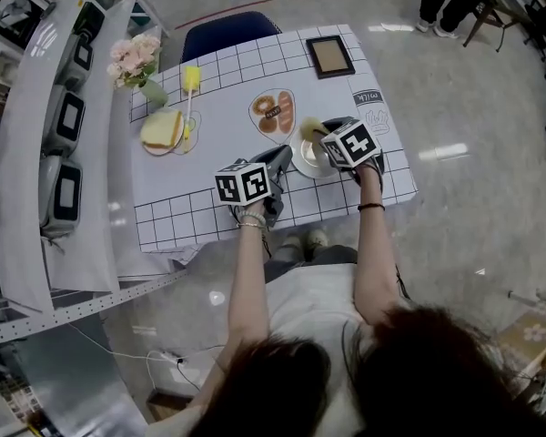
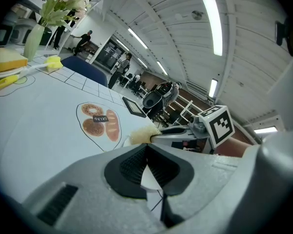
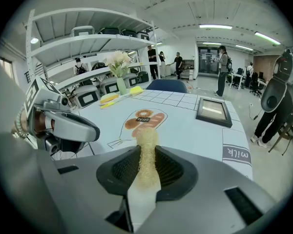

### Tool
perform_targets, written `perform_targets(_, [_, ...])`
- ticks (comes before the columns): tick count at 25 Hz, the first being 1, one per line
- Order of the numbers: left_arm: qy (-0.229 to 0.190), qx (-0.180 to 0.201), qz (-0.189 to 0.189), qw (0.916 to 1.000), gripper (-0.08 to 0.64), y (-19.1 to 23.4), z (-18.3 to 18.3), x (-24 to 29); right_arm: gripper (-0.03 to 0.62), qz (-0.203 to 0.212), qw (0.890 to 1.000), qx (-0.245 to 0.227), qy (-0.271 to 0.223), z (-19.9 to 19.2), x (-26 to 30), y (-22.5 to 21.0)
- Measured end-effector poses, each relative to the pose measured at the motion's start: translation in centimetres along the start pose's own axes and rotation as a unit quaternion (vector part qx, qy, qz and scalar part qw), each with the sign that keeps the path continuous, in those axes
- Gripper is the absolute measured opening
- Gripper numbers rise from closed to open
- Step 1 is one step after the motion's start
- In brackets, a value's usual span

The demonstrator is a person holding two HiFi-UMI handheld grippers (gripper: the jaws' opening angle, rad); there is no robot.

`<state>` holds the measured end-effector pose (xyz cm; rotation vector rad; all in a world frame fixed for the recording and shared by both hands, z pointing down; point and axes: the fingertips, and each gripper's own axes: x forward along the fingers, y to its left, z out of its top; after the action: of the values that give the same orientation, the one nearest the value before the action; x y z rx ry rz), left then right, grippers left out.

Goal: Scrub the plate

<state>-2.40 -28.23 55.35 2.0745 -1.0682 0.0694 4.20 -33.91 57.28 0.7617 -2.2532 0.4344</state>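
**Inspector:** State of the left hand-held gripper?

**Operator:** My left hand-held gripper [image 2: 147, 149] is clenched on the near rim of the white plate [image 1: 311, 164]. A wedge of that rim shows between the pads. I judge the grip is there to pin the plate to the table [image 1: 218, 121] so it cannot slide under scrubbing.

**Inspector:** And the right?

**Operator:** My right hand-held gripper [image 3: 147, 152] is grasping a pale yellow fibrous scrubber [image 3: 146, 133]. It stands out beyond the jaw tips, so the fibres and not the jaws would meet the dish. In the head view it sits over the plate's upper left edge. I cannot confirm contact.

**Inspector:** Location of the plate?

**Operator:** Centre of the head view, just lower right of the printed bread drawing [image 1: 275, 114], between both hand-held grippers.

**Inspector:** Assessment?

**Operator:** Scrubbing stage, in my judgement. The picture frame [image 1: 330, 55] and the flowers [image 1: 135, 59] lie well apart in the upper part of the frame, clear of the work.
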Motion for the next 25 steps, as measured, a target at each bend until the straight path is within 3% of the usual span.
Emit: perform_targets(25, [0.047,0.018,-0.042,0.9978,0.011,-1.9,-0.6,2.2,0.080,-0.050,0.998,0.025,0.004,-1.8,-2.4,-1.7])
